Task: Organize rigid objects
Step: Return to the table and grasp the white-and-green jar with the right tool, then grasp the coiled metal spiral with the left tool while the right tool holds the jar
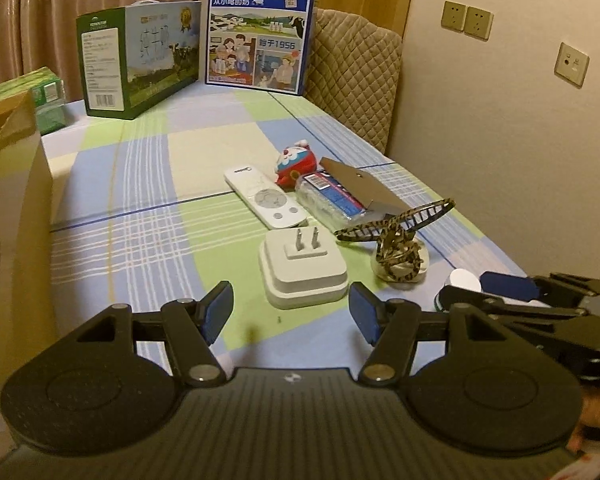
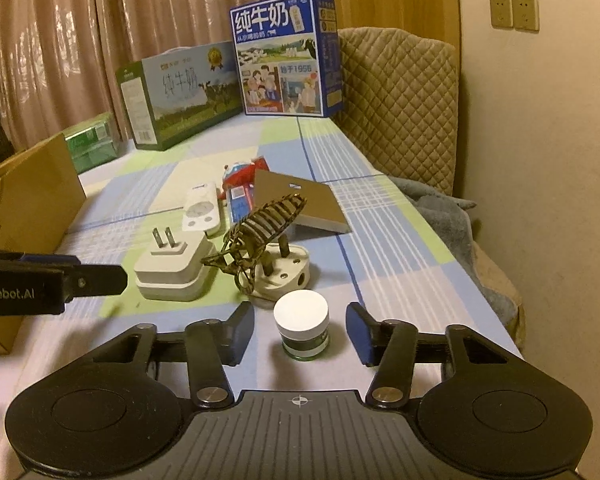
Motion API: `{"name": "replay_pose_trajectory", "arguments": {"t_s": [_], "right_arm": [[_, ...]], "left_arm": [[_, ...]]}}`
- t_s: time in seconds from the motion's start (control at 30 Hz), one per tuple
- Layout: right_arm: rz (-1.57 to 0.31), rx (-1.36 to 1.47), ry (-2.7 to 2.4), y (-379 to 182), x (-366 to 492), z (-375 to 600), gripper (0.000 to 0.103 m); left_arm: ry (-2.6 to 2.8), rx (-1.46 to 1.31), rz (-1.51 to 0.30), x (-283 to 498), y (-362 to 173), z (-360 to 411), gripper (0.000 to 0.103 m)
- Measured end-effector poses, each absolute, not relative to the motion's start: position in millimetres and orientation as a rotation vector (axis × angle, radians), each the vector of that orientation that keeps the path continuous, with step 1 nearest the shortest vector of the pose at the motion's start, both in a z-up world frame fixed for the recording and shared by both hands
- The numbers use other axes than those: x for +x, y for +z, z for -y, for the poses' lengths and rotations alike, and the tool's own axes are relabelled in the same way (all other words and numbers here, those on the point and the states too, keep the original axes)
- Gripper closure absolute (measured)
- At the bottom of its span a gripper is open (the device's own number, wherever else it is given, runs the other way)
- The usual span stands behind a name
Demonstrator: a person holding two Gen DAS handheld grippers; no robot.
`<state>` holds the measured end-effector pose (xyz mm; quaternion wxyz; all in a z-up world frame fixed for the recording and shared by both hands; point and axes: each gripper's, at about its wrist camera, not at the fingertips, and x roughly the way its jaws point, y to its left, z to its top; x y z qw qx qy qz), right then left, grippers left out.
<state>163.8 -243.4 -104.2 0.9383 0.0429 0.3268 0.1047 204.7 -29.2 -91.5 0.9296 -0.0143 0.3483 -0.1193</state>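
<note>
On the checked bedsheet (image 2: 380, 216), at six o'clock of the clutter, between the fingers of the right tool (image 2: 300, 336): small white-lidded jar (image 2: 301, 322), upright, a gap showing on each side, pads not yet touching. Right tool therefore open around the jar. Just beyond at twelve o'clock, a white three-pin plug (image 2: 286, 274) with a patterned hair claw clip (image 2: 260, 224) lying on it. At ten o'clock of the jar, white power adapter (image 1: 302, 270), prongs up; left tool (image 1: 291, 312) open and empty, just short of it. Farther back: white remote control (image 1: 266, 196), red toy figure (image 1: 292, 162), wrapped blue-label packet (image 1: 332, 198), grey card (image 1: 360, 184). Cardboard box (image 2: 28, 204) at nine o'clock, likely the place for sorted items.

Likely step: pinching the jar. Best done by centring the pads on the jar's body below the lid, closing evenly, then lifting straight up, clear of the plug and clip close ahead.
</note>
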Motion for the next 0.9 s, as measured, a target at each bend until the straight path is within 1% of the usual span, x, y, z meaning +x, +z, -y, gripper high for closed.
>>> {"name": "replay_pose_trajectory", "arguments": {"t_s": [0.13, 0.23, 0.3, 0.67, 0.77, 0.83, 0.9], "right_arm": [[-0.667, 0.080, 0.219, -107, 167, 239, 0.059], [-0.673, 0.070, 0.209, -108, 169, 238, 0.067], [-0.681, 0.068, 0.201, -110, 170, 239, 0.075], [-0.640, 0.081, 0.136, -97, 170, 250, 0.076], [-0.644, 0.086, 0.108, -97, 172, 253, 0.076], [-0.639, 0.094, 0.093, -97, 172, 256, 0.076], [-0.630, 0.101, 0.086, -95, 172, 258, 0.076]], "left_arm": [[-0.250, -0.037, -0.717, 207, -93, 29, 0.044], [-0.252, -0.034, -0.718, 207, -94, 30, 0.044], [-0.259, -0.036, -0.719, 207, -94, 30, 0.044], [-0.386, -0.038, -0.696, 215, -90, 53, 0.046], [-0.412, -0.030, -0.696, 223, -90, 62, 0.052], [-0.425, -0.017, -0.695, 229, -90, 69, 0.059], [-0.437, -0.012, -0.700, 234, -91, 74, 0.060]]}}
